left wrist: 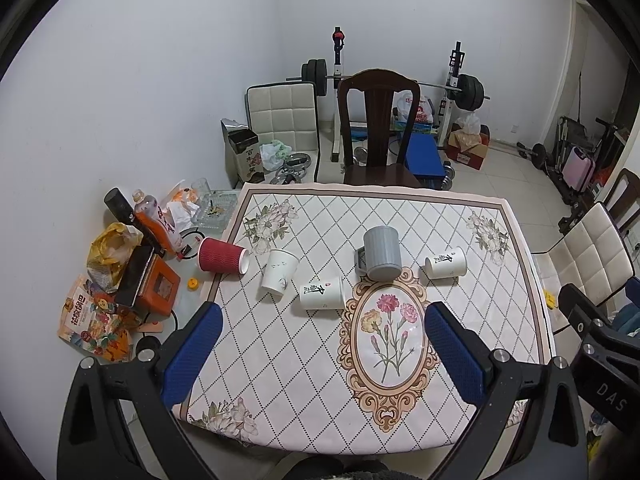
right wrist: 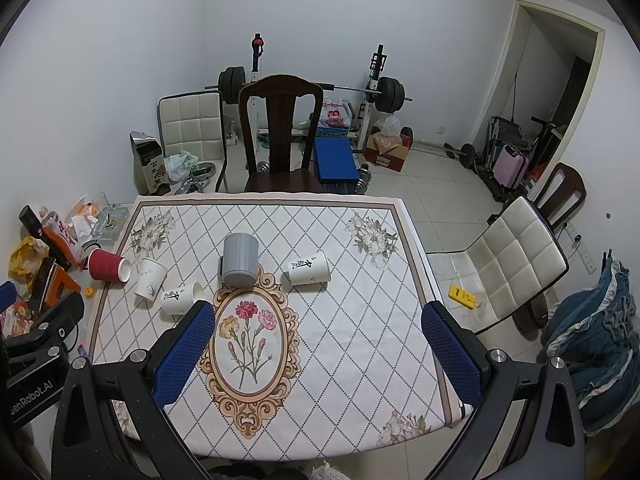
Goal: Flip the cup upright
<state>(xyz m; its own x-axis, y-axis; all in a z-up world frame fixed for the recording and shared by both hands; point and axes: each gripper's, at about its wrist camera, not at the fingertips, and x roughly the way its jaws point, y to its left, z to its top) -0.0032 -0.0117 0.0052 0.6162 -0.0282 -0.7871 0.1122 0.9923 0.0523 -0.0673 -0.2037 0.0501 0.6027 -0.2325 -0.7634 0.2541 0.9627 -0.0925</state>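
Observation:
Several cups are on the flowered tablecloth (left wrist: 304, 360). A grey ribbed mug (left wrist: 382, 253) stands upside down near the middle; it also shows in the right wrist view (right wrist: 240, 259). A red paper cup (left wrist: 222, 260) lies on its side at the left edge. A white paper cup (left wrist: 279, 271) stands upside down beside it. Two white cups with black writing lie on their sides, one at centre left (left wrist: 322, 292) and one at right (left wrist: 446, 263). My left gripper (left wrist: 320, 356) is open and empty above the near table. My right gripper (right wrist: 318, 354) is open and empty too.
A dark wooden chair (left wrist: 378, 128) stands at the table's far edge. A white padded chair (right wrist: 516, 264) is to the right. Snack bags, a bottle and boxes (left wrist: 132, 264) clutter a glass side table on the left. A weight bench (left wrist: 400, 92) is by the back wall.

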